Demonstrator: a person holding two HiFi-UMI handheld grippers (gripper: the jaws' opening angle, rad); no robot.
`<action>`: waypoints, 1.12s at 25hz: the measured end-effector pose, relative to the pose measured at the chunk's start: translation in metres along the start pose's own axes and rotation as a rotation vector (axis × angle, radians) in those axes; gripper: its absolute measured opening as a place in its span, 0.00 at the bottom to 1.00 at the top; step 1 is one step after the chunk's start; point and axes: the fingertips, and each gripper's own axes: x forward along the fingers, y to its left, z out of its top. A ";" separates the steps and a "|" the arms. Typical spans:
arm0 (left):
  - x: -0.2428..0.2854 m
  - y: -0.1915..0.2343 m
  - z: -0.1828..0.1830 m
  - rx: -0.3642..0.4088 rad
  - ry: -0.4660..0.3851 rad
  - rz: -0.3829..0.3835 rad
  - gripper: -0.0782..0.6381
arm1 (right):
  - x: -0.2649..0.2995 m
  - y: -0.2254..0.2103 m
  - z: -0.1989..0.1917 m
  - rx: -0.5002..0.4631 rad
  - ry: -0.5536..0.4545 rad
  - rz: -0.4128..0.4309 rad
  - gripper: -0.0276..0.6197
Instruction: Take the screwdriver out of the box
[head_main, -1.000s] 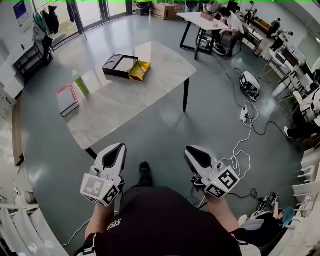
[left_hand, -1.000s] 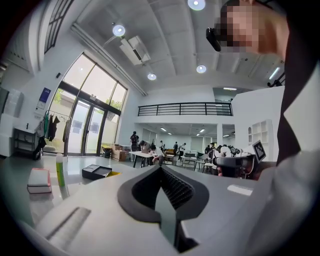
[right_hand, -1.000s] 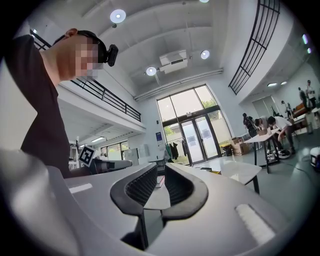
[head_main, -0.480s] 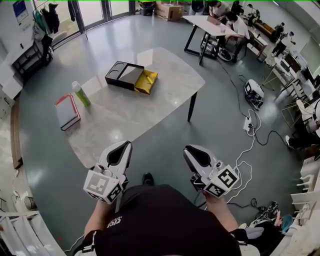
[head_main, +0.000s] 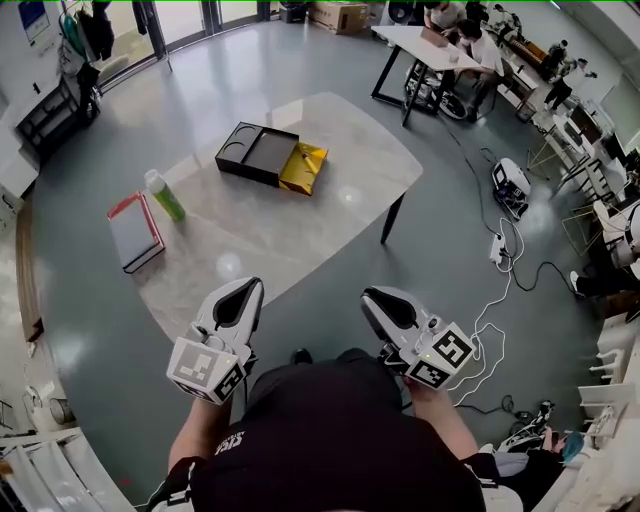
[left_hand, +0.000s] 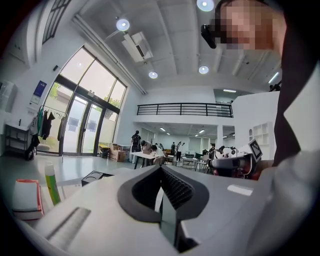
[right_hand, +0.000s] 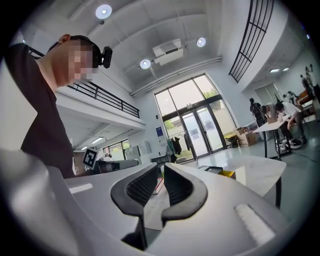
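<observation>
1. Box (head_main: 262, 152): black, lid off, lying flat on the far half of the pale table (head_main: 300, 225). A yellow section adjoins its right end.
2. Screwdriver: not made out in any view, as the box is too small and too far off to show its contents.
3. Left gripper (head_main: 254, 287): held level in front of the person's body, pointing toward the table, its tip close to the table's near edge. In the left gripper view the jaw tips appear to meet, though the angle is awkward. It looks clenched on nothing.
4. Right gripper (head_main: 370, 296): held level beside the left one, over bare floor just off the table's near edge. Its ribbed pads (right_hand: 145, 186) stand a narrow gap apart and are closing. Nothing is between them, only the table top seen beyond.
5. Box relative to grippers: well apart from both, straight ahead across the table. It lies a little right of the left gripper's line and left of the right gripper's.
6. Other items on the table: a green bottle (head_main: 163, 195) stands upright near the left edge. A red-edged book (head_main: 135, 232) lies flat just beside it, to its left.
</observation>
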 end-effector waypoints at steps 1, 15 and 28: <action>0.002 0.004 -0.001 -0.001 -0.001 0.000 0.11 | 0.003 -0.002 -0.002 0.003 0.009 0.002 0.12; 0.065 0.027 -0.007 -0.016 0.022 0.073 0.11 | 0.042 -0.075 0.001 0.063 0.038 0.083 0.10; 0.202 0.052 0.013 -0.014 0.052 0.157 0.11 | 0.091 -0.212 0.045 0.096 0.075 0.185 0.09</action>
